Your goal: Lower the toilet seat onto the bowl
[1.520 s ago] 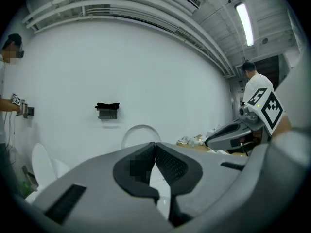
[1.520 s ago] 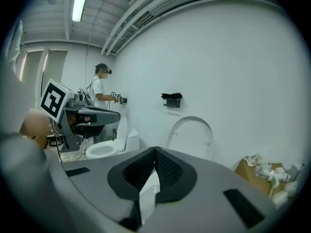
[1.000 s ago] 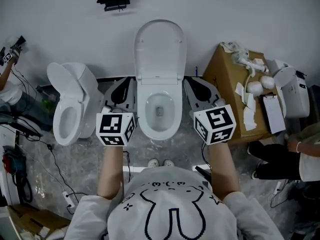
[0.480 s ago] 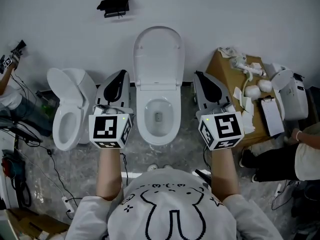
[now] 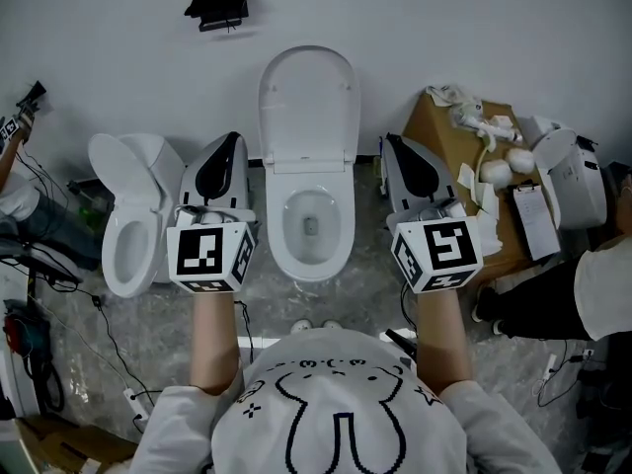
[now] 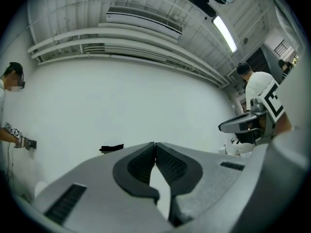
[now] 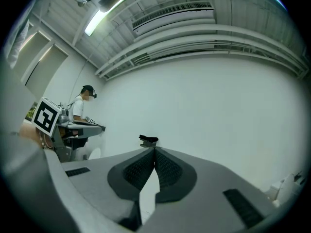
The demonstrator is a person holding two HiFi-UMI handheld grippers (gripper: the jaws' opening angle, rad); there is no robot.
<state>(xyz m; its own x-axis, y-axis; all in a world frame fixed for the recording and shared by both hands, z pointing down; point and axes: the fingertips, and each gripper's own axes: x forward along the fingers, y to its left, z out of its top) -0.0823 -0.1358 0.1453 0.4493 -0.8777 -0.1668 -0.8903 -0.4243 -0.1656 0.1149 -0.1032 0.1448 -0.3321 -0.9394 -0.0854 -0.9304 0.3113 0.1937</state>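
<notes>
The white toilet stands against the wall in the head view, its seat and lid upright above the open bowl. My left gripper hangs left of the bowl, shut with nothing in it. My right gripper hangs right of the bowl, shut and empty too. Neither touches the toilet. The left gripper view shows its gripper with pads pressed together, facing the bare white wall. In the right gripper view the gripper faces the same wall. No toilet appears in either gripper view.
A second white toilet stands to the left, with cables on the floor beside it. A cardboard box with white fittings stands right of the right gripper. A black device is mounted on the wall. A person sits at the far right.
Both grippers have risen beside the bowl and moved slightly apart, their tips now reaching up beside the upright seat. Both stayed shut. The seat has not moved.
</notes>
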